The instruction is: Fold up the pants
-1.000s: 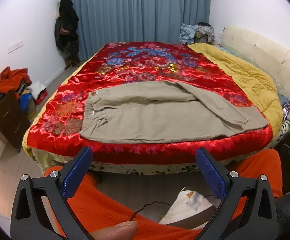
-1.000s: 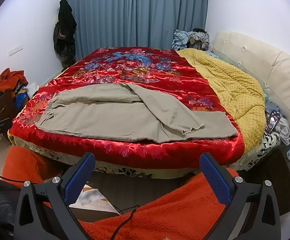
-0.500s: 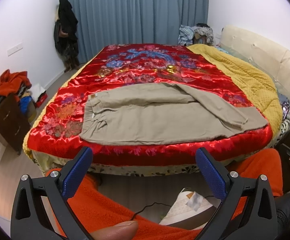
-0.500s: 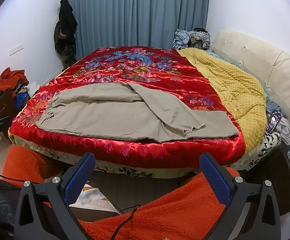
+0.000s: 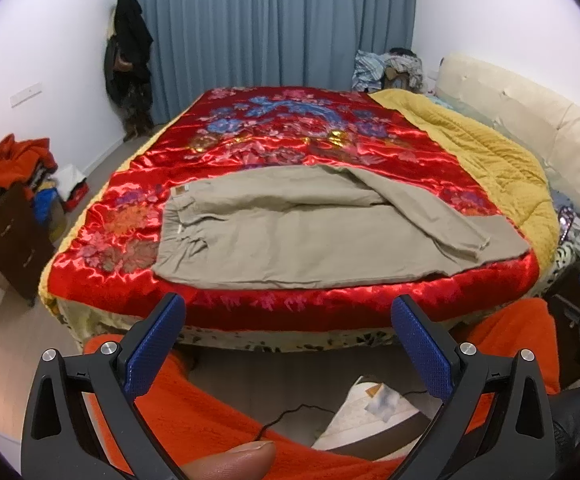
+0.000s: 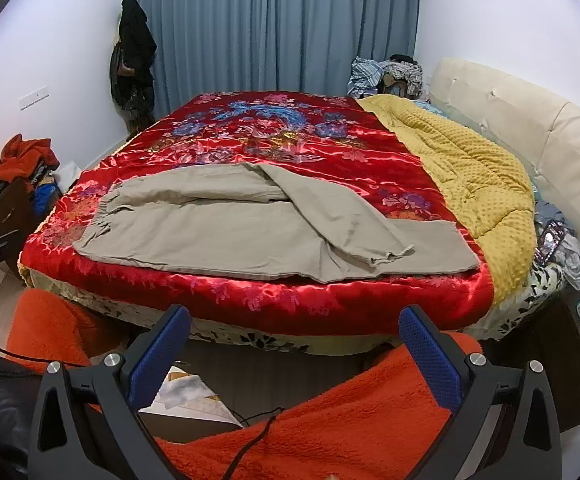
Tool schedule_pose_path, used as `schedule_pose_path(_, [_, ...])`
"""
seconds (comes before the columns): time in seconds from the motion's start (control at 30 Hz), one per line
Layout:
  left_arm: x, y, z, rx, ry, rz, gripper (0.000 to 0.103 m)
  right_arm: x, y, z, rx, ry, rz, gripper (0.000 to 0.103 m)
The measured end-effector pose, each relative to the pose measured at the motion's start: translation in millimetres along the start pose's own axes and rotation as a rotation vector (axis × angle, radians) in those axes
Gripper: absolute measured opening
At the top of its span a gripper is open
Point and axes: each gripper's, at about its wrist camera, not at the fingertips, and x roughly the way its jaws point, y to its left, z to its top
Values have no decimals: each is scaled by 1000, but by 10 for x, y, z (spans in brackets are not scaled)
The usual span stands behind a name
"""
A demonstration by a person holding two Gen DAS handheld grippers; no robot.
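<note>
I am holding my left gripper (image 5: 287, 312) low and back from the bed, its blue pads (image 5: 154, 347) spread wide with nothing between them; my thumb (image 5: 229, 458) is resting at the bottom edge of that view. My right gripper (image 6: 294, 322) is hanging the same way, fully parted and empty, well short of the mattress edge. Below both, my orange fleece trousers (image 6: 350, 408) are filling the foreground, with a thin black cable (image 6: 249, 446) trailing across them and a white shoe (image 5: 364, 412) showing on the floor.

Beyond the pads, the khaki pants (image 5: 290, 236) are lying crosswise near the front edge of the red satin quilt (image 5: 290, 136), probably so both ends are within my reach. The waistband (image 5: 173, 216) is sitting toward my left; the hems (image 6: 422, 248) are lying toward my right. One leg is draping diagonally over the other, its cuff crumpled short of the lower hem, so I judge the legs are not yet stacked cleanly. The right gripper seems best placed for that loose cuff.

Farther off, a yellow quilted blanket (image 6: 466, 168) is bunching along the cream headboard (image 6: 530, 120), and blue curtains (image 6: 273, 24) are closing the back wall.
</note>
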Motion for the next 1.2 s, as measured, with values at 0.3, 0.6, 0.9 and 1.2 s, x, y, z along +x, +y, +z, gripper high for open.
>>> schedule_pose_path(0.3, [39, -15, 85, -68, 50, 11, 102, 26, -199, -35, 28, -21, 28, 103])
schedule_pose_path(0.6, [218, -238, 316, -45, 54, 63, 102, 391, -740, -17, 158, 19, 71, 103])
schedule_pose_path(0.9, [485, -462, 474, -12, 113, 89, 102, 867, -982, -14, 187, 114, 134, 103])
schedule_pose_path(1.2, [694, -574, 498, 15, 174, 80, 102, 1083, -1127, -51, 235, 172, 141, 103])
